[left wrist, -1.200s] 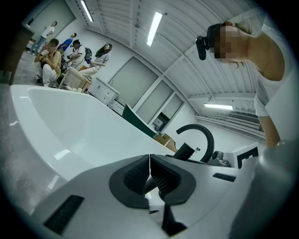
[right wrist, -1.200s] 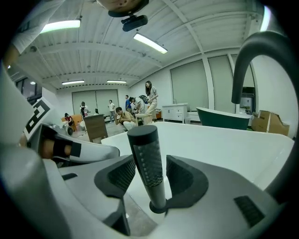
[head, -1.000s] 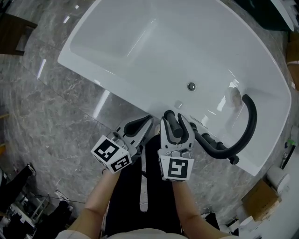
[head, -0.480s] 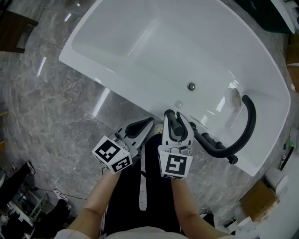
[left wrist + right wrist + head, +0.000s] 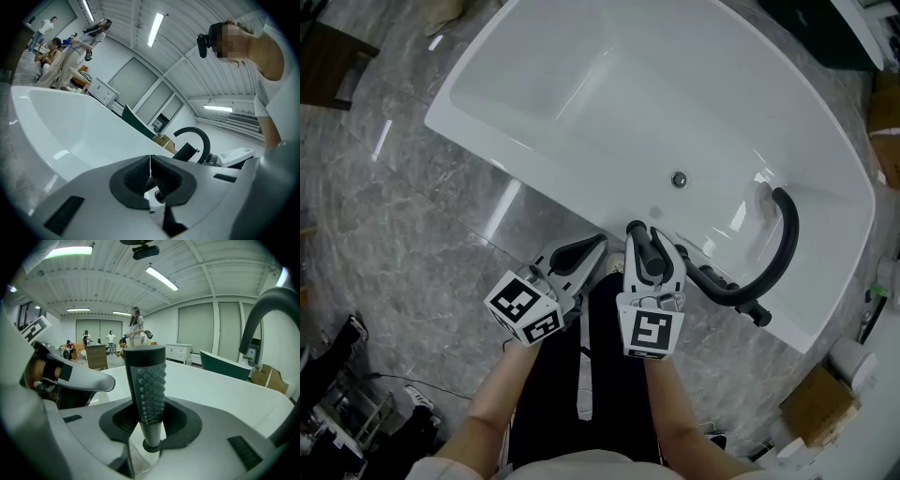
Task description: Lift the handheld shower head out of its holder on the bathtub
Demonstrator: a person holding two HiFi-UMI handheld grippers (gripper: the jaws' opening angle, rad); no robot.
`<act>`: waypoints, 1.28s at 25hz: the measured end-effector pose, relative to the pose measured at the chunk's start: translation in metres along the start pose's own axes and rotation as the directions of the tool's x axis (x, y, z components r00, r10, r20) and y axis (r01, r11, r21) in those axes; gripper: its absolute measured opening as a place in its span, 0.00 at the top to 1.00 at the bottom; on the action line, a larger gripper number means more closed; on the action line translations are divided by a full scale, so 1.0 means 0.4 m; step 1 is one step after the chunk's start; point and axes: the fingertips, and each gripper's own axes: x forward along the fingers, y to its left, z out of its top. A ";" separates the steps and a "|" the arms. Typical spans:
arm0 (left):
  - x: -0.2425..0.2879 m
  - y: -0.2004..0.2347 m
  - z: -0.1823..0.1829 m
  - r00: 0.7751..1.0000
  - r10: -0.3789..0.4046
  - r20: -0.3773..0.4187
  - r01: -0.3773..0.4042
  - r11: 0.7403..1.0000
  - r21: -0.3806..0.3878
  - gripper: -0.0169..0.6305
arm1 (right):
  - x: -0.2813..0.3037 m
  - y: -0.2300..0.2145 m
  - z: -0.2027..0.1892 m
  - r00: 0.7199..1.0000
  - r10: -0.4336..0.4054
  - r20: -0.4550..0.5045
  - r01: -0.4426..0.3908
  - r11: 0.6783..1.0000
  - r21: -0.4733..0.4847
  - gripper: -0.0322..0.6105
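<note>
Head view: the right gripper (image 5: 649, 242) is closed round the handheld shower head (image 5: 644, 259), a black rod standing between its jaws at the near rim of the white bathtub (image 5: 502, 159). Those jaws have just been closing in on it. The left gripper (image 5: 595, 242) lies just to the left of the right one, jaws together and empty, its tip over the same rim. Right of the right gripper and beyond it, a black curved spout (image 5: 786, 246) arches over the tub's end. The round drain fitting (image 5: 679, 178) sits in the tub ahead of both grippers.

Left gripper view: the ribbed pads meet at the tips of the left gripper (image 5: 150, 159), with nothing between them. The tub wall (image 5: 70, 126) stretches ahead and to the left. Ahead and to the right stands the top of the shower head (image 5: 186, 152), with the curved spout (image 5: 197, 136) just behind it.

Right gripper view: the shower head (image 5: 146, 380) stands upright between the jaws of the right gripper (image 5: 151, 427), nubbed face towards the camera, both pads against its sides. Its silver neck runs down into a dark collar (image 5: 151, 446) at the foot. The left gripper (image 5: 79, 376) shows to the left, and the spout (image 5: 267, 310) rises at the right.
</note>
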 end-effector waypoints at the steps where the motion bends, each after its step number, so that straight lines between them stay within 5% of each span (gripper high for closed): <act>1: -0.003 -0.003 0.005 1.000 0.000 0.002 0.000 1.000 0.002 0.95 | -0.004 0.002 0.008 1.000 0.002 0.002 -0.002 1.000 -0.005 0.75; 32: -0.142 -0.165 0.244 0.996 0.005 0.084 -0.011 0.997 0.074 0.95 | -0.149 0.028 0.363 0.989 0.069 0.132 -0.062 0.996 -0.058 0.75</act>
